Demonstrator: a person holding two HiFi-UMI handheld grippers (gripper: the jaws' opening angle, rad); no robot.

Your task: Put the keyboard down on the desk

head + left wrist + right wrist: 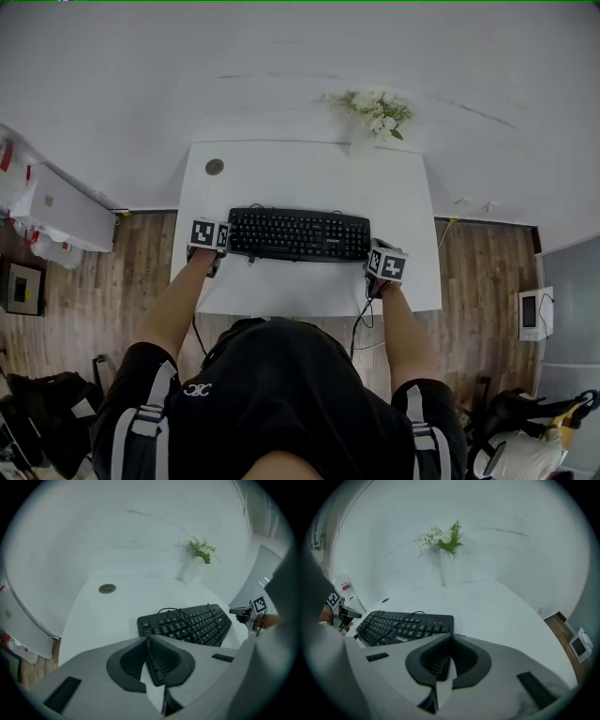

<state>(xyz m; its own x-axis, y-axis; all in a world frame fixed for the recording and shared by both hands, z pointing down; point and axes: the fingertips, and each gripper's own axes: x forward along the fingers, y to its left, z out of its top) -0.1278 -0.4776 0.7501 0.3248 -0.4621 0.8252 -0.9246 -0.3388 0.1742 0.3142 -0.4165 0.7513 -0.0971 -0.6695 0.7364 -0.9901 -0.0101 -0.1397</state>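
The keyboard (298, 234) lies on the white surface (300, 178), square to me. My left gripper (148, 639) sits just off the keyboard's left end and my right gripper (451, 637) just off its right end. Both sets of jaws are closed tip to tip with nothing between them, so neither grips the keyboard.

From above the keyboard looks flat on the surface, though I can't be sure its near edge is fully down. I judge the put-down essentially done, so the step in hand is a clean exit. I'd draw each gripper straight outward from the keyboard's ends, level, without dragging across the keys. The cable (180, 616) loops over the keyboard's top, so I'd keep the jaws off it to avoid snagging and shifting the keyboard. The flowers (375, 111) beyond the keyboard are well apart and no concern.
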